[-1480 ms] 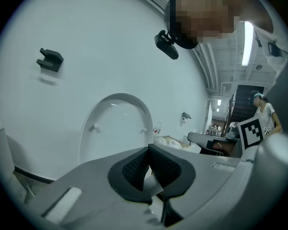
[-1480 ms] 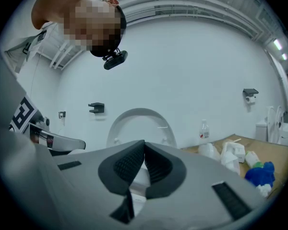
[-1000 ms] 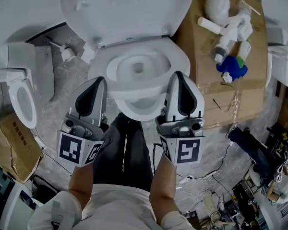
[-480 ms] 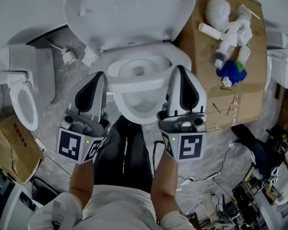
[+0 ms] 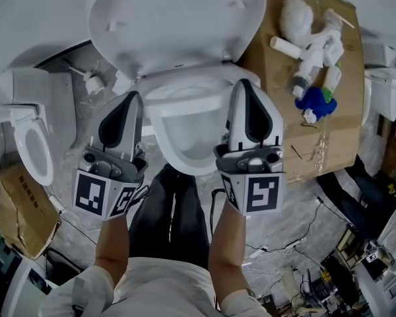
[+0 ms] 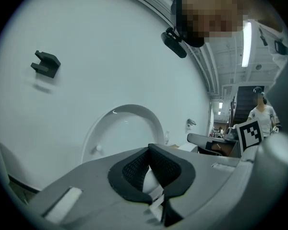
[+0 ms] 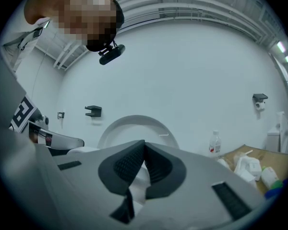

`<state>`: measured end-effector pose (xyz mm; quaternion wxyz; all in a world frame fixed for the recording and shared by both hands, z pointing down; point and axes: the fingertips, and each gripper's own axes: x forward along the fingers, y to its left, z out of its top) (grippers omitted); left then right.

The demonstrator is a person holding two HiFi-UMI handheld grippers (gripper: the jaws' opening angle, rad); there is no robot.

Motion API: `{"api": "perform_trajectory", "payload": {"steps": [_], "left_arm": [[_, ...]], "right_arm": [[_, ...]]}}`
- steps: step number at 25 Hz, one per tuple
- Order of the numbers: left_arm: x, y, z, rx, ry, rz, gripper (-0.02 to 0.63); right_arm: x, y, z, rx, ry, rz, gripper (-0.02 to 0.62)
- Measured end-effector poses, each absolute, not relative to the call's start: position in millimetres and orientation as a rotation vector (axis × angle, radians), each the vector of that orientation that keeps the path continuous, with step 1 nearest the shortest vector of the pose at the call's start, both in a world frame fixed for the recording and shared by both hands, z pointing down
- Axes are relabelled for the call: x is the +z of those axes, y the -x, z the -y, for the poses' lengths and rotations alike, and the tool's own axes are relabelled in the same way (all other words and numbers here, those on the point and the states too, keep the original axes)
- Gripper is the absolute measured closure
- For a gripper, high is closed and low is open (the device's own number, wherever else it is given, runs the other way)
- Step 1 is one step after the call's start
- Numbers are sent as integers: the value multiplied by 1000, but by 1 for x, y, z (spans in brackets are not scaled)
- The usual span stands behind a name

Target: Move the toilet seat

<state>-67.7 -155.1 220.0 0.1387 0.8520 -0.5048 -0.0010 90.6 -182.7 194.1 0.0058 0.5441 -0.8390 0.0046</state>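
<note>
The white toilet [image 5: 185, 147] stands straight ahead with its lid [image 5: 178, 18] raised against the wall. The seat ring [image 5: 185, 98] lies between my two grippers, and its front looks tilted up off the bowl. My left gripper [image 5: 133, 98] is shut at the seat's left side. My right gripper [image 5: 244, 84] is shut at its right side. Whether the tips touch the seat is hidden. In the left gripper view the shut left gripper [image 6: 149, 147] points at the lid's arch [image 6: 125, 123]. The right gripper view shows the right gripper [image 7: 144, 143] shut before the same arch [image 7: 134, 123].
A flat cardboard sheet [image 5: 330, 131] at the right carries bottles [image 5: 313, 48], a white rag and a blue item. A second toilet [image 5: 33, 144] and a cardboard box [image 5: 13, 210] stand at the left. Cables [image 5: 330, 230] lie on the floor at the right. My dark-trousered legs [image 5: 171, 210] are below.
Both grippers have moved up the picture, further along the toilet's sides. The seat's front has come up and now covers the bowl's water.
</note>
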Motion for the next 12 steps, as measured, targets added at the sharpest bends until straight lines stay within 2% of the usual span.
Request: {"api": "perform_trajectory", "payload": {"steps": [12], "left_arm": [[216,75,184,-16,-2481,1500,614]], "right_arm": [[190,-82,214,-22,-1683,2649,600]]}}
